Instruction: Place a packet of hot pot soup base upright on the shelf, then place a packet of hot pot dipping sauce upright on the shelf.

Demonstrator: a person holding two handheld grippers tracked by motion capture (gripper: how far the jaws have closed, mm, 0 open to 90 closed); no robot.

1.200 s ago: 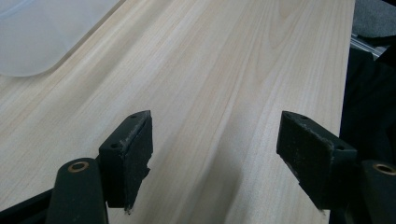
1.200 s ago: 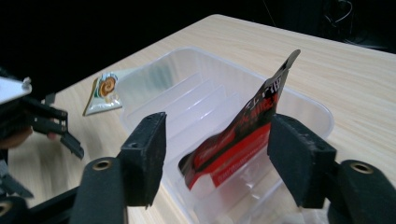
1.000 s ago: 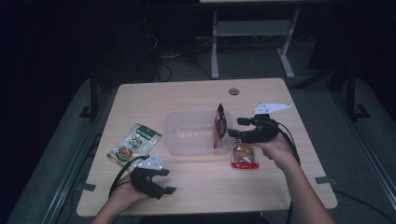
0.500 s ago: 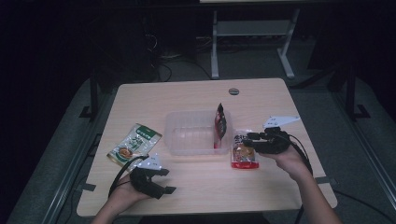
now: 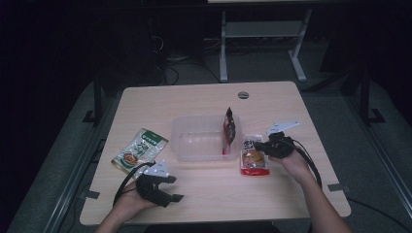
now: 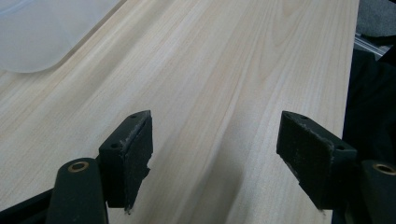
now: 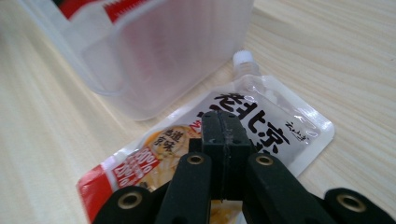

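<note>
Clear tub [image 5: 194, 141] holds one upright red pouch [image 5: 229, 127], leaning on its right wall

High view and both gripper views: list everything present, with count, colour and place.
Table: one, light wood, centre.
Clear bin: one, see-through plastic, mid-table.
Red packet: one, red and dark, standing on edge inside the bin's right end.
Spouted pouch: one, white and red with a white cap, flat just right of the bin.
Green packet: one, green and white, flat left of the bin.
Metal frame: one, pale, on the floor beyond the table.
Left gripper: black jaws wide apart over bare wood, near the front edge.
Right gripper: black jaws together over the spouted pouch.
</note>
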